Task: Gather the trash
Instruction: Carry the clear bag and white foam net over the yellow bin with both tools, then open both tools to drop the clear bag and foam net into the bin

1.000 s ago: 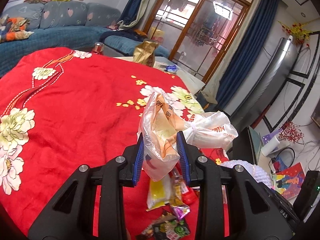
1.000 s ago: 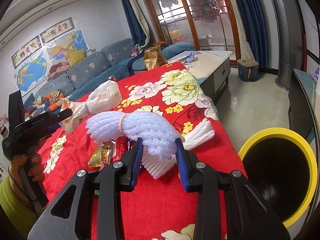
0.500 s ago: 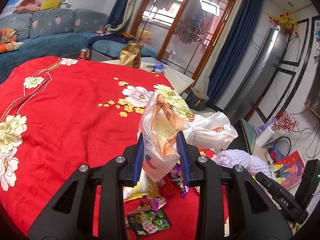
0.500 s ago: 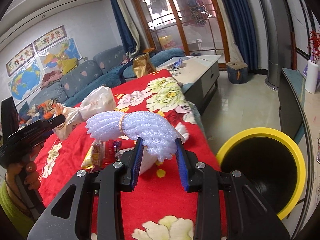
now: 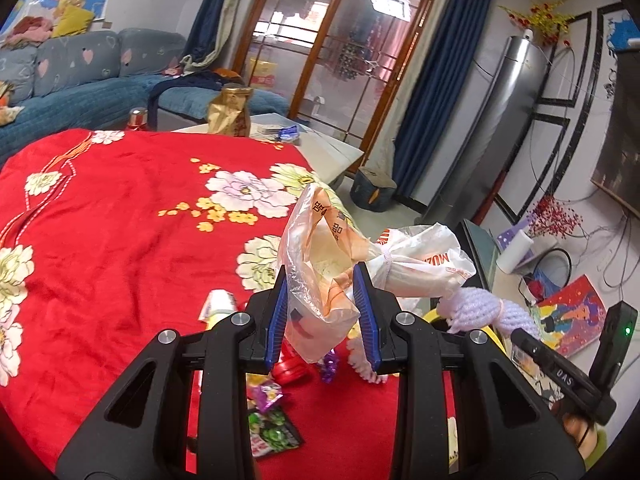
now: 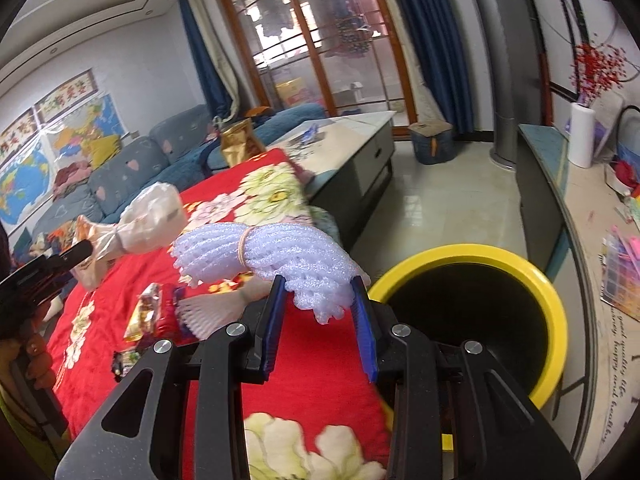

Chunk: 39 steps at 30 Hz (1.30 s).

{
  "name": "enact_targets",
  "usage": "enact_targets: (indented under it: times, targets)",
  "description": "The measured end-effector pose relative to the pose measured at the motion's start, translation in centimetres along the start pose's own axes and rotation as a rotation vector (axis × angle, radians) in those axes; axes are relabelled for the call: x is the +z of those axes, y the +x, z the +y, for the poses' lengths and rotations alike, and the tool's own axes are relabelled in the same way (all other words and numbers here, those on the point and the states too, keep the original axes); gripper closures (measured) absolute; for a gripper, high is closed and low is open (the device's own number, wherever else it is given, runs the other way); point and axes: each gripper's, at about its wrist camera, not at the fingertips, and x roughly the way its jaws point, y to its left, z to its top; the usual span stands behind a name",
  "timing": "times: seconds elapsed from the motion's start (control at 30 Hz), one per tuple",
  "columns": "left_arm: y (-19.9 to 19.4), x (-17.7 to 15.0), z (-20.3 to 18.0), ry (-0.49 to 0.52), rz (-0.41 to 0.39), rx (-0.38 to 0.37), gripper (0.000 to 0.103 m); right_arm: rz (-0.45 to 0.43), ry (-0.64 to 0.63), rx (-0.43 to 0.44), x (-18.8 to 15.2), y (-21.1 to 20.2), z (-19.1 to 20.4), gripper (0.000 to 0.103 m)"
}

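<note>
On the left of the left wrist view, the red flowered cloth covers the desk, its near edge cut off by the frame. The left gripper has its blue-padded fingers closed partway on a crumpled clear plastic bag, which stands up between them and is tied at a knot to a white printed portion that sticks out to the right, clear of the cloth. Below the fingers lies a scatter of snack wrappers on the cloth; several are half hidden behind the gripper body and hard to tell apart, and their print cannot be read. Further right, a purple foam net shows in the right gripper's grasp, with only a sliver of yellow rim visible beneath it. In the right wrist view, the same plastic bag appears at far left, held up over the cloth in the left gripper, whose body is mostly cut off by the frame edge. A white pleated piece lies on the cloth beside some wrappers, partly covered by the right gripper. The right gripper pinches the foam net, bound with a rubber band, between its partly closed fingers; the net hangs above the desk edge, just beside the yellow-rimmed bin. The bin's black inside is too dark to see into, and its near left side is hidden behind the gripper.
</note>
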Motion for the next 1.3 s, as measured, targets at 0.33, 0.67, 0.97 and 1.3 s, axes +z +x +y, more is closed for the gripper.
enact_targets:
  times: [0.33, 0.67, 0.97, 1.3]
  targets:
    - [1.1, -1.1, -3.7, 0.079, 0.029, -0.051, 0.078, -0.036, 0.076, -0.089, 0.2, -1.3, -4.3, 0.072]
    - [2.5, -2.2, -7.8, 0.174, 0.053, -0.098, 0.078, -0.069, 0.111, -0.156, 0.1, -2.6, -7.0, 0.072]
    - [4.7, -4.2, -11.9, 0.275, 0.103, -0.134, 0.078, -0.068, 0.153, -0.229, -0.4, -2.8, -9.7, 0.072]
    - [7.5, -8.0, -16.0, 0.409, 0.175, -0.154, 0.078, -0.040, 0.231, -0.281, -1.9, -2.1, -13.2, 0.072]
